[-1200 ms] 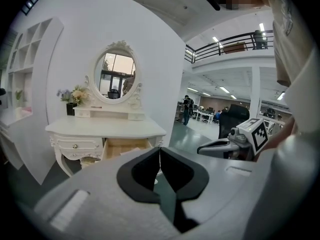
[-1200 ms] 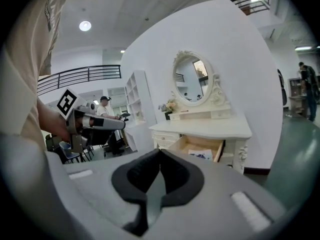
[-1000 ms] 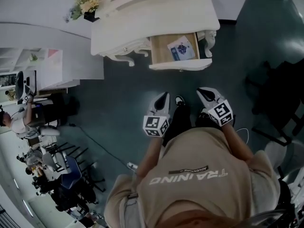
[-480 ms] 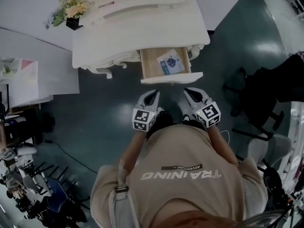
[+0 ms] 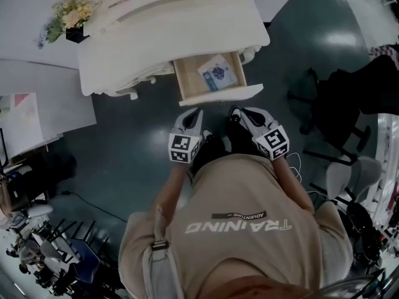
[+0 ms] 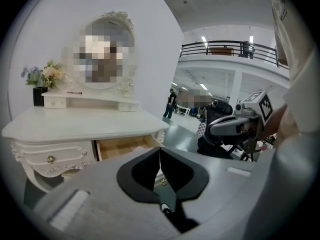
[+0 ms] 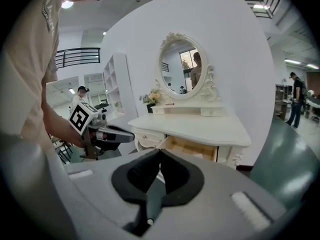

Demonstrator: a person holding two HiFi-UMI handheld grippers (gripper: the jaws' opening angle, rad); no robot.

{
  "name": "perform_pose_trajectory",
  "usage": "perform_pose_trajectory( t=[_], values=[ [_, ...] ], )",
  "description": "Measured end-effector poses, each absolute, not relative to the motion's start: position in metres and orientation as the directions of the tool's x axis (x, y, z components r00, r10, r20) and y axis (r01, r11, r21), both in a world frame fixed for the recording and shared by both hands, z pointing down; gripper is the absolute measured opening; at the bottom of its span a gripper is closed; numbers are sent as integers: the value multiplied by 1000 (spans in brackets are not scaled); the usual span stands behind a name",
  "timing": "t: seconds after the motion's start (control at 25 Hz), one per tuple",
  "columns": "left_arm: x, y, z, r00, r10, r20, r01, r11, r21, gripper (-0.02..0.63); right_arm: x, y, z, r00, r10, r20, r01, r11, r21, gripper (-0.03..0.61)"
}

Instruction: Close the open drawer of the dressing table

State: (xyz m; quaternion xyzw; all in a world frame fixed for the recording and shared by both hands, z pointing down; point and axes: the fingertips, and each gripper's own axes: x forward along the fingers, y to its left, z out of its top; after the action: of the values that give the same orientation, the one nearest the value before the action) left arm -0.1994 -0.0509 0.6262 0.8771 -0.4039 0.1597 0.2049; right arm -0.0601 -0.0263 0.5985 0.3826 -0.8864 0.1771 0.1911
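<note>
The white dressing table (image 5: 168, 33) stands at the top of the head view. Its right drawer (image 5: 209, 80) is pulled out, with a white and blue packet (image 5: 217, 72) lying inside. The drawer front (image 5: 224, 95) faces me. My left gripper (image 5: 194, 113) is shut and empty, just short of the drawer front's left part. My right gripper (image 5: 242, 112) is also shut and empty, close below the front's right part. The left gripper view has the open drawer (image 6: 122, 146) beyond my left gripper (image 6: 160, 151). The right gripper view has the drawer (image 7: 192, 148) past my right gripper (image 7: 160, 154).
A flower vase (image 5: 68, 17) and a red pen (image 5: 118, 2) sit on the table's back shelf, and an oval mirror (image 7: 182, 66) rises above it. A black chair (image 5: 349, 98) stands to the right and a white cabinet (image 5: 37, 117) to the left. The floor is dark green.
The person has stepped toward the table, so the drawer sits nearer. Both grippers have come up close to the drawer front and stay shut.
</note>
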Motion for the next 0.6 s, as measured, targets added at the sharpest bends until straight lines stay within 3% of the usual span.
perform_pose_trajectory(
  t=[0.6],
  values=[
    [-129,-125,620,493,-668,557,-862,-462,208,11,-15,-142,619,-777,-498,386,-614,737,-284,5]
  ],
)
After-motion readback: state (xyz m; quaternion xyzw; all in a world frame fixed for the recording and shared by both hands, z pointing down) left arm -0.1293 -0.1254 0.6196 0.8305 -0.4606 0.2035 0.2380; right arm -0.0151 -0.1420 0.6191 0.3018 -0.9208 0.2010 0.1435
